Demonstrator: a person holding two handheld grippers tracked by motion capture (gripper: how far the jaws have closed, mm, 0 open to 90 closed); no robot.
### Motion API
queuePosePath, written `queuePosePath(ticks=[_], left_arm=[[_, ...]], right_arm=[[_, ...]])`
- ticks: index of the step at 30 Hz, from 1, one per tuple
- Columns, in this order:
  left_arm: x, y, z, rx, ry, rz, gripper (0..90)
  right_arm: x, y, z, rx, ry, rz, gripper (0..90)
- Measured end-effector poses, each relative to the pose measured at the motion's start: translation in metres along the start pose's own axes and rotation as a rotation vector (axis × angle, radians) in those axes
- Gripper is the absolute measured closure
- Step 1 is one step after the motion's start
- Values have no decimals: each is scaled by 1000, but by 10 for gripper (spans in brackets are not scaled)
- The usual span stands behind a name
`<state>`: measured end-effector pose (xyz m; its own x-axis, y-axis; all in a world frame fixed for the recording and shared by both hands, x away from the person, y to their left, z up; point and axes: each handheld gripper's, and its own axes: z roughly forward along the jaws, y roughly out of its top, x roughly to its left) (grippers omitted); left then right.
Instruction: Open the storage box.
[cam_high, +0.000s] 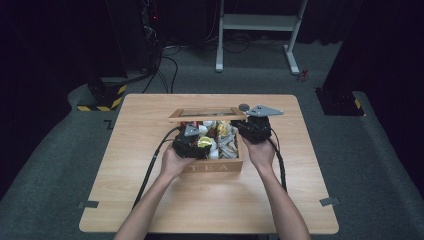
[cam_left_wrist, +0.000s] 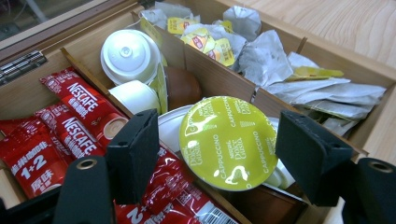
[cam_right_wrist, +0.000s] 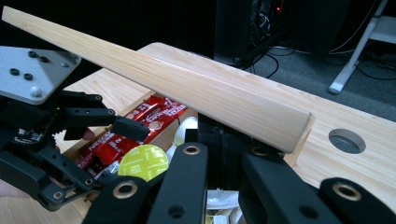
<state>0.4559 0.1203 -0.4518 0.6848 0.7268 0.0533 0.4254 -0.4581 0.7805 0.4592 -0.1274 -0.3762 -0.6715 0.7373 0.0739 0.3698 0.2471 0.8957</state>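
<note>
1. Your left gripper (cam_left_wrist: 219, 154) is hanging over the near part of the tea box (cam_high: 212, 167) with its jaws wide apart. A yellow-green capsule (cam_left_wrist: 228, 142) is sitting between them; touching or not, I cannot tell.
2. Red coffee packets (cam_left_wrist: 70, 121) are lying in the box's left side.
3. Your right gripper (cam_right_wrist: 224, 140) is pinching the box's wooden lid (cam_right_wrist: 154, 79) at its right end, holding it up.

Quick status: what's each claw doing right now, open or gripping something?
Left claw: open, jaws either side of the green cappuccino capsule, not clamped.
Right claw: shut on the tea box lid, holding it up.
</note>
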Motion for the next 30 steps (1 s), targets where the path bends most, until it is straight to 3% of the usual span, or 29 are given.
queuePosePath(ticks=[10,19,30], left_arm=[[2,2,5,16,0,-5,331],[-1,3,8,31,4,19,330],[-8,4,11,59,-2,81,328]], right_arm=[[0,0,1,5,0,2,900],[1,0,2,8,-3,2,900],[1,0,2,9,-5,1,900]])
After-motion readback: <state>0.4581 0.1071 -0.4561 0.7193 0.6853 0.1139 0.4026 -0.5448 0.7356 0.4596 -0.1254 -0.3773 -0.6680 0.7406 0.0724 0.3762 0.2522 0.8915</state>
